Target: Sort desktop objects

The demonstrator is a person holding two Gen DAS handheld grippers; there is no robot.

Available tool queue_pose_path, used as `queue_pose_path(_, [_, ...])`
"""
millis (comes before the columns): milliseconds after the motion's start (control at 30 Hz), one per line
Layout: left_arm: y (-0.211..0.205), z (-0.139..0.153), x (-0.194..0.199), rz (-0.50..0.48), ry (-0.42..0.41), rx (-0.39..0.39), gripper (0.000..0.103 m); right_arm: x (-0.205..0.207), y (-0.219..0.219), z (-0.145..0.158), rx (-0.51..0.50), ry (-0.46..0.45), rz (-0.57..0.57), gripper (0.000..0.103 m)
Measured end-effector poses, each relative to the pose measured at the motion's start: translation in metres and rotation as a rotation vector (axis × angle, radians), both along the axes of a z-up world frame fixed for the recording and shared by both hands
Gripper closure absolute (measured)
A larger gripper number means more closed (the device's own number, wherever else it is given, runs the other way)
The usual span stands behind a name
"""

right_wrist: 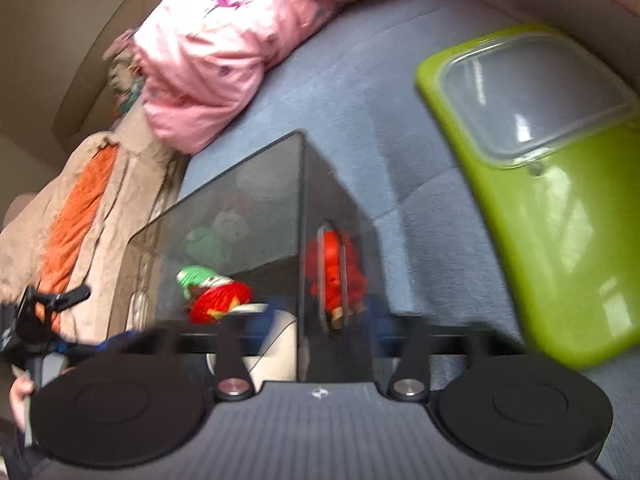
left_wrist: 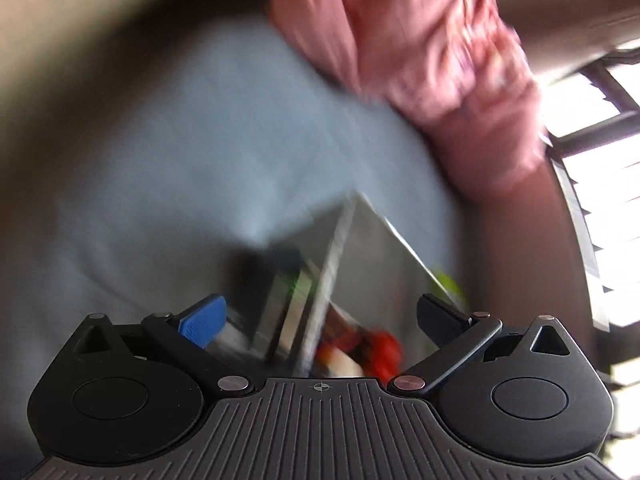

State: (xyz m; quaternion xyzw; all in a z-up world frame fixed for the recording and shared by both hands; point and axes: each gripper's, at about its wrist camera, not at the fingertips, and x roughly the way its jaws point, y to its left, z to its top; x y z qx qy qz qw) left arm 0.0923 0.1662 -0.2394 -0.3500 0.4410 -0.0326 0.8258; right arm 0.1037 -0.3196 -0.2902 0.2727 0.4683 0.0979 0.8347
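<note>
A clear smoky plastic box (right_wrist: 256, 208) stands on a blue-grey cloth. Inside it are a red toy figure (right_wrist: 334, 268) and a red and green toy (right_wrist: 218, 292). The box also shows, blurred, in the left wrist view (left_wrist: 360, 272). My left gripper (left_wrist: 320, 316) is open, its blue-padded fingers (left_wrist: 202, 320) on either side of the box's near part. My right gripper (right_wrist: 320, 340) is right against the box; its fingers are blurred and spread wide along the box's near edge.
A lime green case with a clear lid (right_wrist: 552, 184) lies right of the box. A pink bundle of cloth (right_wrist: 224, 44) and a tan and orange garment (right_wrist: 84, 216) lie at the left. A bright window (left_wrist: 600, 184) is at the right.
</note>
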Motion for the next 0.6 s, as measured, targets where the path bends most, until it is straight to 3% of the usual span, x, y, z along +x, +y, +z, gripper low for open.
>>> queue_pose_path(33, [-0.007,0.017,-0.002,-0.002,-0.019,0.03,0.0,-0.002,-0.001,0.006,-0.023,-0.018,-0.01,0.023])
queue_pose_path(133, [-0.052,0.073,0.007,-0.157,-0.014,0.078,0.0,-0.001,0.005,0.03,-0.115,-0.082,-0.009,0.023])
queue_pose_path(233, [-0.112,0.117,0.01,-0.444,-0.152,0.023,0.0,0.008,0.028,0.06,-0.158,-0.121,0.071,0.019])
queue_pose_path(333, [-0.157,0.141,-0.009,-0.792,-0.295,-0.216,0.0,0.027,0.064,0.073,-0.165,-0.084,0.23,0.011])
queue_pose_path(433, [-0.181,0.132,-0.034,-0.972,-0.29,-0.384,0.0,0.05,0.089,0.067,-0.167,0.003,0.287,0.012])
queue_pose_path(600, [-0.196,0.092,-0.055,-1.052,-0.188,-0.284,0.0,0.082,0.132,0.05,-0.244,0.087,0.42,0.012])
